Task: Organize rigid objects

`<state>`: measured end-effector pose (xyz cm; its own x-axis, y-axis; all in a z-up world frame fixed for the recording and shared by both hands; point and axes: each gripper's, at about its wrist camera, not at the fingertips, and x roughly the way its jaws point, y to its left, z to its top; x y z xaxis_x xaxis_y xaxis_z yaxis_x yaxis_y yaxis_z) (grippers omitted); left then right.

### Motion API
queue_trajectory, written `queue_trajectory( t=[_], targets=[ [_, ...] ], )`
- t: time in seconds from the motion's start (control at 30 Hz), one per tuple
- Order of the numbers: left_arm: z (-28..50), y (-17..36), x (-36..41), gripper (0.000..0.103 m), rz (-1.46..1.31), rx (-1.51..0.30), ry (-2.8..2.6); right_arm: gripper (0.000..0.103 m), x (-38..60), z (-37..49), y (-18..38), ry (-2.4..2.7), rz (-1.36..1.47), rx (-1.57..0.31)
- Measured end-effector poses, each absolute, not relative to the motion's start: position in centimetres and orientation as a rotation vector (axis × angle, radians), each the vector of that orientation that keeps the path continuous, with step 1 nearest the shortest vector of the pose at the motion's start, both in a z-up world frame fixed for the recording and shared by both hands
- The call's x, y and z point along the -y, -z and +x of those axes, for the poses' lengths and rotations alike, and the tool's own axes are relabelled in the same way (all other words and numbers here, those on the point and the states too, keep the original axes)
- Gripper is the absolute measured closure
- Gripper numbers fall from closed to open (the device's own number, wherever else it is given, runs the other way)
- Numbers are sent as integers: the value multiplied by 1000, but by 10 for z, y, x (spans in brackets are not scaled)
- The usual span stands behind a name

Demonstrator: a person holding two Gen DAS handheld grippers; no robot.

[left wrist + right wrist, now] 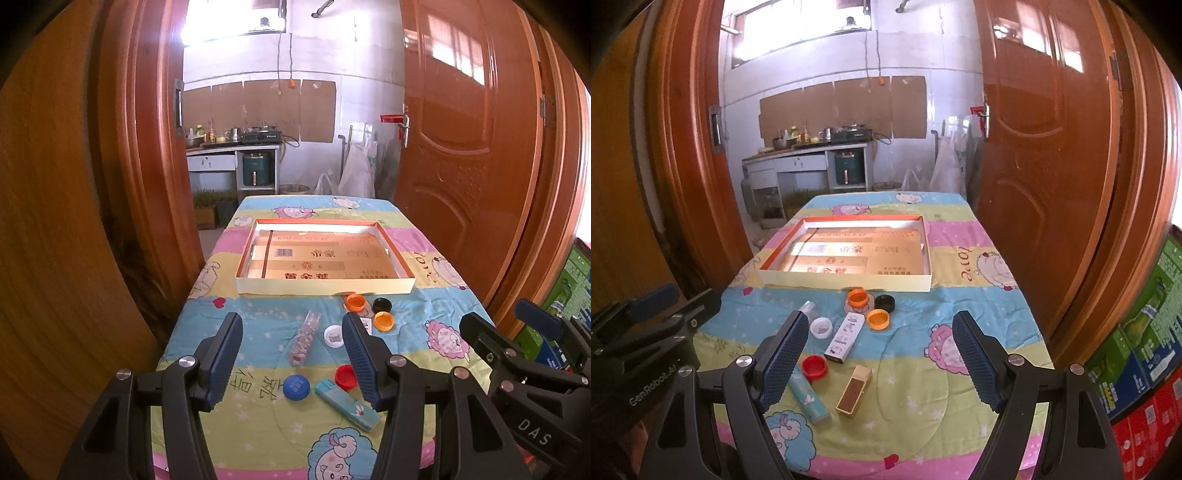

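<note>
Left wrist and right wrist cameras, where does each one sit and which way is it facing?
Left wrist: sits on the left gripper, looking forward over the table; its open fingers frame the clutter, and the right gripper shows at right.
Right wrist: sits on the right gripper, facing likewise; the left gripper shows at left.
Shared: the shallow box, red cap, kitchen doorway.

A cartoon-print cloth (979, 317) covers the table, bearing tray (849, 282) and caps (878, 318).
</note>
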<state>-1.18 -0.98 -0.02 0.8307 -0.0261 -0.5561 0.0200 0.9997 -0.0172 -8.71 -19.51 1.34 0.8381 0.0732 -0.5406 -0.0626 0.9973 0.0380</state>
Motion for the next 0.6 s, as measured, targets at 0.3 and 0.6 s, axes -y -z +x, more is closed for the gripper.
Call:
queue_trajectory(
  t=[0.3,0.6],
  targets=[
    [-15,-1,9,47,-8,-583,27,22,195,-92,-15,-79,11,-566],
    [-17,-5,9,47,-10,-574,29,22,194,-95,-16,-82,12,-560]
  ],
)
